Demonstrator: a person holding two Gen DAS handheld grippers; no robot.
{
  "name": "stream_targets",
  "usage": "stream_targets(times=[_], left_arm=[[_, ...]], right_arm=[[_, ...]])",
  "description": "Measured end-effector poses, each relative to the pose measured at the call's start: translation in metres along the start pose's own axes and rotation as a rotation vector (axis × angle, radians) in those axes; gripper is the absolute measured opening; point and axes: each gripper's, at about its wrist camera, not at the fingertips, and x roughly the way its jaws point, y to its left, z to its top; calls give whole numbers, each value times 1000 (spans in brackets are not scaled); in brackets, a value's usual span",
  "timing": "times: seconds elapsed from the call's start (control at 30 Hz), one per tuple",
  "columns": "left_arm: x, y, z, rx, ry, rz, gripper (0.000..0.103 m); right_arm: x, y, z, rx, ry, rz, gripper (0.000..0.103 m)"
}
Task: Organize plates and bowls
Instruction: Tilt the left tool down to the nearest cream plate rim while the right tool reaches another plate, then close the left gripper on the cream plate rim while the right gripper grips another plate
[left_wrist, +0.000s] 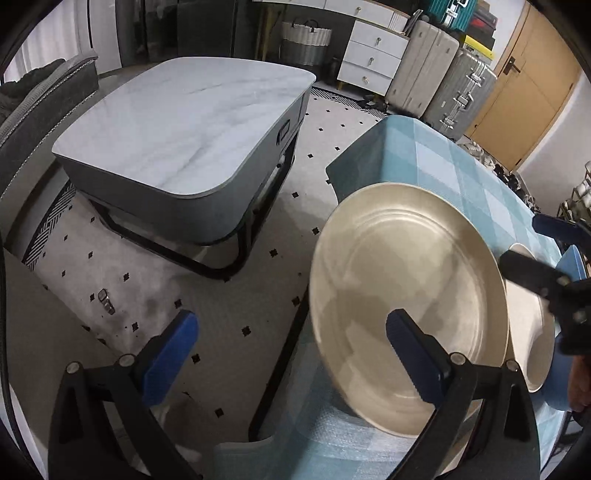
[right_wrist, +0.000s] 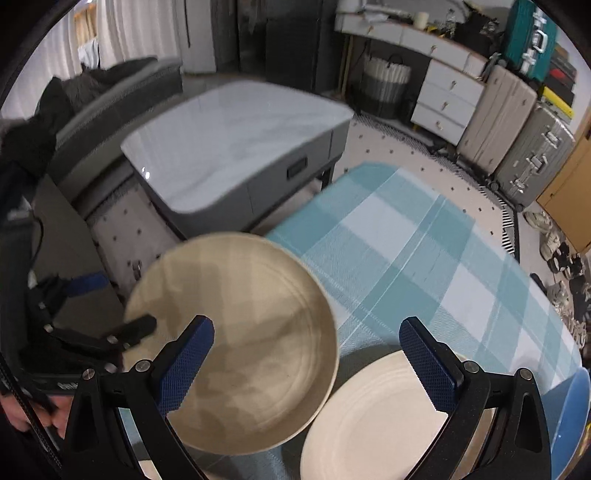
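A large tan plate (left_wrist: 402, 295) (right_wrist: 236, 339) lies on the blue checked tablecloth (right_wrist: 406, 240), overhanging its left edge. A white plate (right_wrist: 373, 421) lies just right of it; it also shows in the left wrist view (left_wrist: 532, 332). A blue dish (right_wrist: 572, 406) sits at the far right edge. My left gripper (left_wrist: 291, 354) is open, its right finger over the tan plate's near rim. My right gripper (right_wrist: 306, 365) is open, left finger over the tan plate, right finger over the white plate. The right gripper's fingers (left_wrist: 532, 273) show at the tan plate's right rim in the left wrist view.
A grey marble-top coffee table (left_wrist: 184, 125) stands beyond on a dotted rug (left_wrist: 229, 295). A sofa (left_wrist: 33, 107) is at the left. White drawers (left_wrist: 373, 59), a basket (left_wrist: 304, 40) and suitcases (left_wrist: 443, 77) line the back wall.
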Motion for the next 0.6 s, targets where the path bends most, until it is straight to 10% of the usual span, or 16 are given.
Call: stream_targets(times=[0.4,0.6], left_arm=[[8,8,0,7,22,-154,88],[10,11,0,1,37,-192,56]], right_arm=[[38,-2,-11,-48,82,9,76],[43,0,-13,-40,108,28,62]])
